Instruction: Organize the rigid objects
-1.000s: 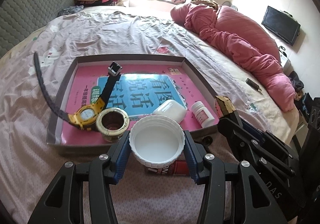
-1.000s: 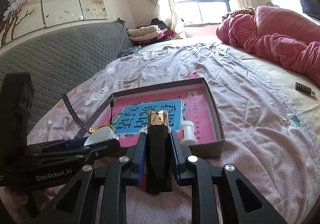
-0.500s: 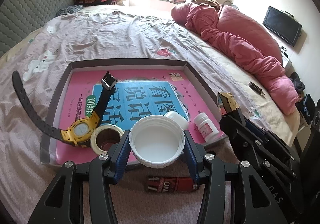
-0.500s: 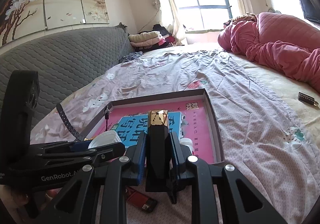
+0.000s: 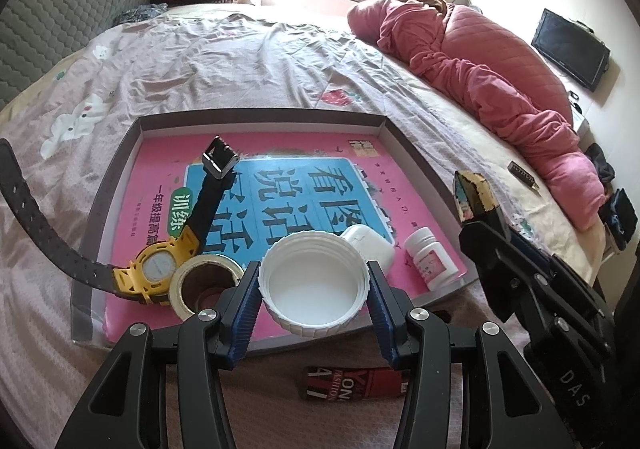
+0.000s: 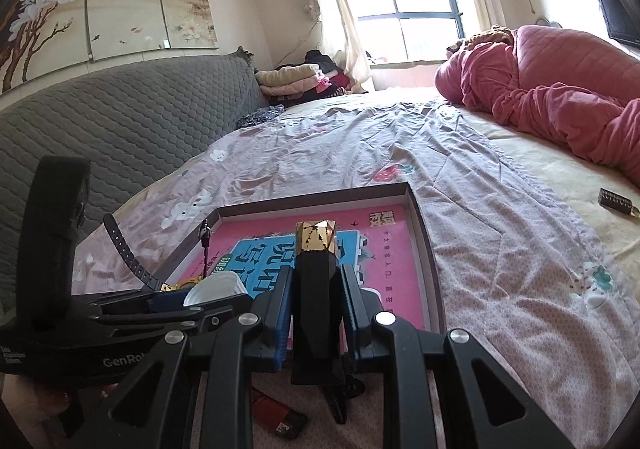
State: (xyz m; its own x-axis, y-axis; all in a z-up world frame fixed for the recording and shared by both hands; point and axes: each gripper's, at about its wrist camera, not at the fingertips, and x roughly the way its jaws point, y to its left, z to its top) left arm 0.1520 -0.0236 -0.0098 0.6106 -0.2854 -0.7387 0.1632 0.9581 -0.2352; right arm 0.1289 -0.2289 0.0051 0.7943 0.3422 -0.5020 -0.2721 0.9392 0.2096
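Note:
My left gripper [image 5: 314, 291] is shut on a white ribbed jar lid [image 5: 313, 283], held above the near edge of a shallow box tray [image 5: 416, 153] lined with a pink and blue book cover. In the tray lie a yellow watch with a black strap [image 5: 154, 269], a tape roll [image 5: 202, 283], a white earbud case [image 5: 370, 245] and a small white pill bottle [image 5: 430, 259]. My right gripper [image 6: 316, 285] is shut on a black faceted bottle with a gold cap [image 6: 316, 269], held over the tray's near edge [image 6: 434, 289]; it also shows in the left wrist view [image 5: 474, 197].
A red and black lighter [image 5: 354, 383] lies on the bedsheet just before the tray. A small dark object [image 5: 524, 173] lies on the sheet to the right. A pink quilt [image 5: 500, 61] is heaped at the far right, a grey headboard [image 6: 120, 137] at the left.
Both grippers have risen and drawn back a little toward me with their loads; the lighter on the sheet has come fully into view below the lid.

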